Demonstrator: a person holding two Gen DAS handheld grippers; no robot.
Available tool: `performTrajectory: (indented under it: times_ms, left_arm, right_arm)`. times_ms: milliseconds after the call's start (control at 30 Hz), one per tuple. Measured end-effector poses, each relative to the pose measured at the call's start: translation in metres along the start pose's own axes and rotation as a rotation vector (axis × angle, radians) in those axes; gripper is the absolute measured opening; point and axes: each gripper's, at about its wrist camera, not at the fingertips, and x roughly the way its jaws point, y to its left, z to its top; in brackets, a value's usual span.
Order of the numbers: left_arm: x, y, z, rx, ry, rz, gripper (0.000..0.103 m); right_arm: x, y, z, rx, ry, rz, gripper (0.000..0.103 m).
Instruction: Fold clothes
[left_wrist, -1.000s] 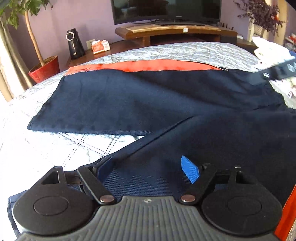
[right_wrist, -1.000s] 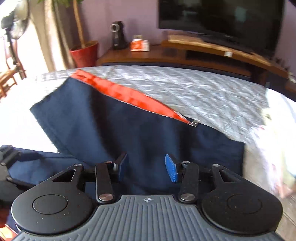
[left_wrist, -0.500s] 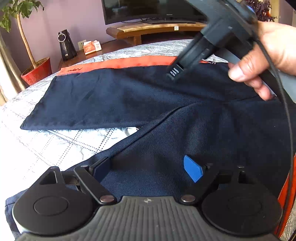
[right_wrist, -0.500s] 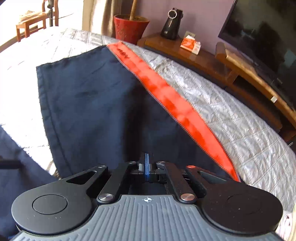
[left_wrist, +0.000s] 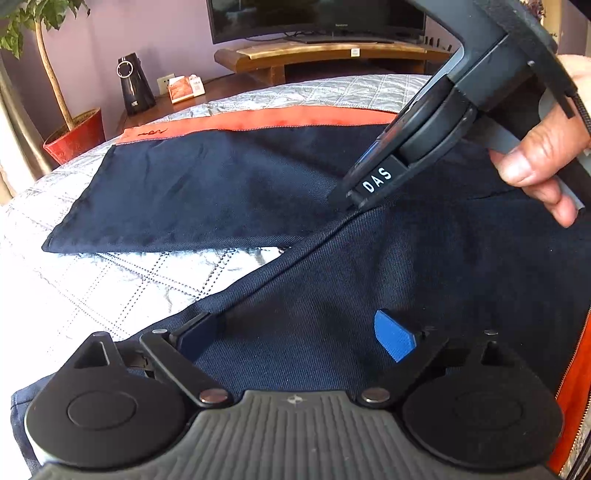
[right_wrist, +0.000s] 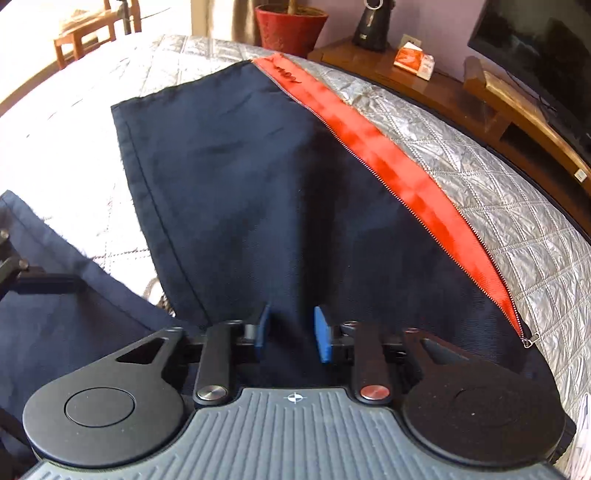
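Observation:
Navy trousers (left_wrist: 221, 184) (right_wrist: 240, 166) with an orange zipped side stripe (left_wrist: 277, 118) (right_wrist: 388, 158) lie spread on the bed, legs apart in a V. My left gripper (left_wrist: 295, 325) hovers low over the near leg (left_wrist: 424, 266). Its jaws are wide and still opening, with cloth under them but nothing pinched. My right gripper (right_wrist: 291, 328) (left_wrist: 347, 195), held by a hand (left_wrist: 535, 166), points down where the two legs meet, its tip at the cloth. Its jaws are opening to a narrow gap. Navy cloth shows in the gap, and the pads do not press on it.
A quilted silver bedspread (left_wrist: 92, 266) (right_wrist: 480, 155) covers the bed. Beyond its far edge stand a red plant pot (left_wrist: 74, 136) (right_wrist: 290, 26), a black appliance (left_wrist: 135, 85), a wooden TV stand (left_wrist: 332, 55) and a wooden chair (right_wrist: 85, 37). The left gripper (right_wrist: 11, 266) shows at the right view's left edge.
My right gripper swung in from the right over the trousers, rolled and dropped to the crotch; its jaws shut, then parted slightly. My left gripper's jaws widened and it stayed in place.

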Motion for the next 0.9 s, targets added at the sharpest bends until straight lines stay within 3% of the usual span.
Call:
performTrajectory:
  times_ms: [67,167,233,333,367,433,533,600,633,667,733,800,833,900]
  left_arm:
    - [0.001,0.001,0.000,-0.003,0.001,-0.002,0.095]
    - [0.001,-0.001,0.000,0.008,-0.004,0.009,0.097]
    - [0.002,-0.001,0.001,0.005,-0.002,0.009,0.097]
    - [0.001,0.003,0.001,-0.003,0.002,0.015,0.097]
    - [0.001,0.005,0.001,-0.009,0.004,0.020,0.097]
    - [0.001,0.009,0.002,-0.025,0.006,0.028,0.096]
    - [0.000,0.010,0.002,-0.034,0.010,0.032,0.095]
    - [-0.001,0.007,0.001,-0.024,0.007,0.040,0.095]
    - [-0.001,0.006,0.001,-0.021,0.006,0.043,0.095]
    - [-0.002,0.006,0.001,-0.020,0.005,0.044,0.095]
    - [-0.002,0.007,0.000,-0.027,0.005,0.040,0.096]
    - [-0.001,0.009,0.001,-0.032,0.007,0.041,0.097]
    - [-0.001,0.009,0.001,-0.033,0.007,0.043,0.097]
    - [-0.001,0.007,0.002,-0.033,0.007,0.050,0.097]
  right_arm:
    - [0.006,0.000,0.002,-0.026,-0.026,-0.038,0.001]
    - [0.018,-0.007,0.008,-0.036,-0.029,-0.157,0.000]
    - [0.018,-0.017,0.011,0.017,-0.025,-0.127,0.001]
    - [0.000,-0.034,0.009,0.127,-0.042,-0.001,0.027]
    - [-0.011,-0.035,0.007,0.132,-0.060,-0.018,0.035]
    - [-0.030,-0.034,-0.001,0.105,-0.072,-0.055,0.035]
    - [-0.028,-0.040,-0.020,0.100,0.005,-0.080,0.035]
    - [-0.019,-0.053,-0.028,0.155,0.015,-0.115,0.037]
    - [-0.015,-0.060,-0.032,0.182,0.020,-0.133,0.051]
    - [-0.011,-0.067,-0.036,0.213,0.022,-0.150,0.053]
    - [-0.026,-0.091,-0.043,0.334,-0.045,-0.173,0.046]
    - [-0.038,-0.116,-0.054,0.446,-0.088,-0.216,0.048]
    - [-0.039,-0.128,-0.061,0.479,-0.079,-0.239,0.050]
    - [-0.023,-0.149,-0.074,0.503,0.025,-0.280,0.052]
